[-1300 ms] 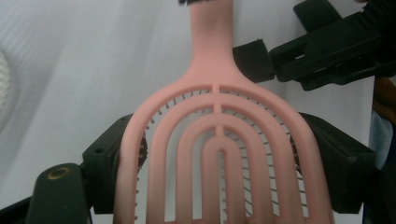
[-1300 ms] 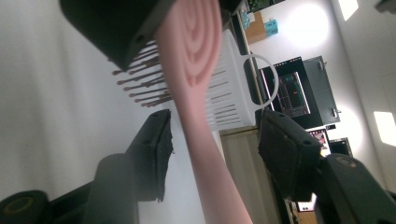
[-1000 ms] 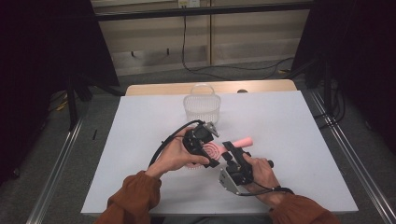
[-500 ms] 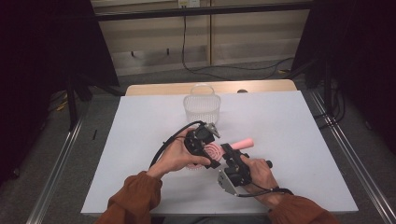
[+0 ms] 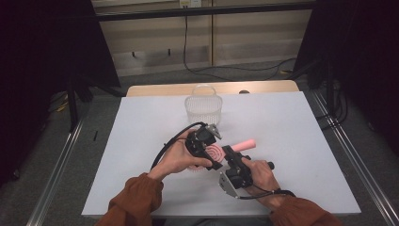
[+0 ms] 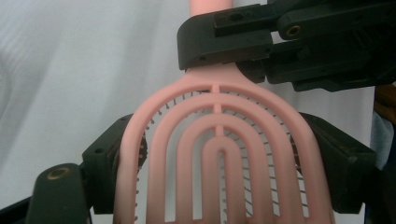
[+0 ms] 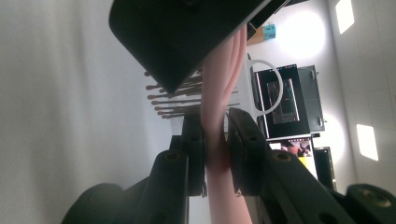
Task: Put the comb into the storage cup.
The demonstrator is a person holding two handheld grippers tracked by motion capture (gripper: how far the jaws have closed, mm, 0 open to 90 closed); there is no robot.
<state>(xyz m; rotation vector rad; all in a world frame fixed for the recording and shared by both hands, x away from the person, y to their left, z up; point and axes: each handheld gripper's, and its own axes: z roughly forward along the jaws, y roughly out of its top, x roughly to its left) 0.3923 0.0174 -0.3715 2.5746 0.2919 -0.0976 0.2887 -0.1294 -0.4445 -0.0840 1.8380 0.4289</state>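
Both hands have barely shifted since the earlier frames; the right gripper [image 5: 229,156] has edged slightly closer to the left gripper [image 5: 210,151], and the pink plastic vented hairbrush [image 5: 217,153] stays held between them, just above the white tabletop [image 5: 291,127]. From the left gripper view, the brush's arched pink head [image 6: 219,154] sits clamped between the two black jaws, one against each edge. From the right gripper view, the jaws are pinched flat on the neck of the pink brush [image 7: 215,126], bristles pointing away to one side. No brand, label or legible writing shows on the brush or either gripper. Beyond the brush, nearer the table's far edge, stands a clear mesh-patterned basket with a hoop handle [image 5: 203,109], well apart from the brush. Behind the table's far edge a wooden strip [image 5: 263,87] shows, then grey floor, a pale panelled wall with a hanging black cable [image 5: 186,42], and dark curtains either side.
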